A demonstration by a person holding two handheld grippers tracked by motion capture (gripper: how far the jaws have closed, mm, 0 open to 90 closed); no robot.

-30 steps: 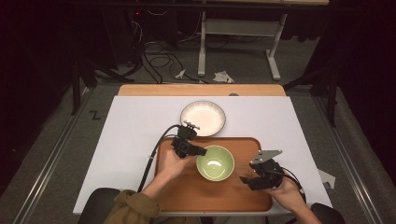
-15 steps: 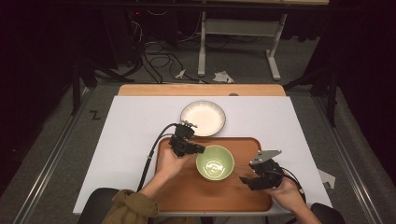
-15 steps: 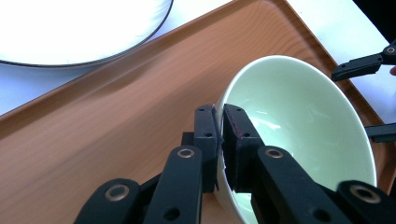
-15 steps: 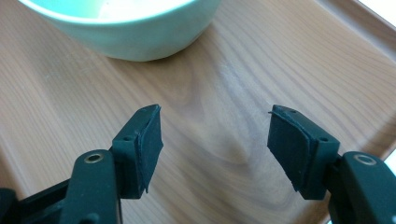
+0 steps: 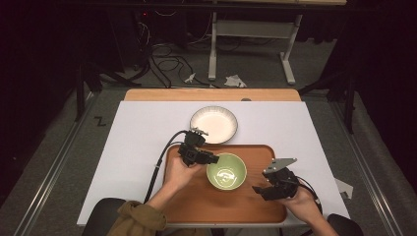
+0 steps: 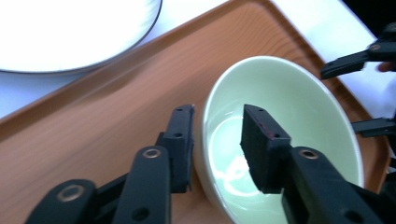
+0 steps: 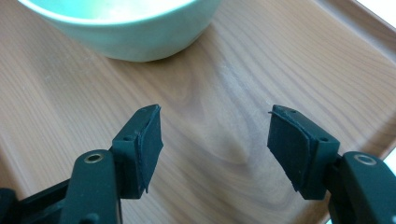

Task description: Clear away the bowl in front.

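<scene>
- Pale green glazed ceramic bowl sits upright on the rectangular wooden tray, roughly mid-tray, a bit toward the tray's far edge.
- Left gripper straddles the bowl's near-left rim: one jaw outside the wall, one inside over the basin. Jaws have just been opening; there's a visible gap on both sides of the rim, so the pads no longer press on it. Reads as a release after setting the bowl down.
- Right gripper hovers over bare tray wood near the tray's right edge, jaws spread wide with nothing between them. Bowl is just beyond its tips, apart. Likely parked out of the way.
- White round plate with dark rim lies on the white table sheet, just past the tray's far edge, near the left gripper's body.
- Tray is at the table's near edge, within easy reach of both hands.
</scene>
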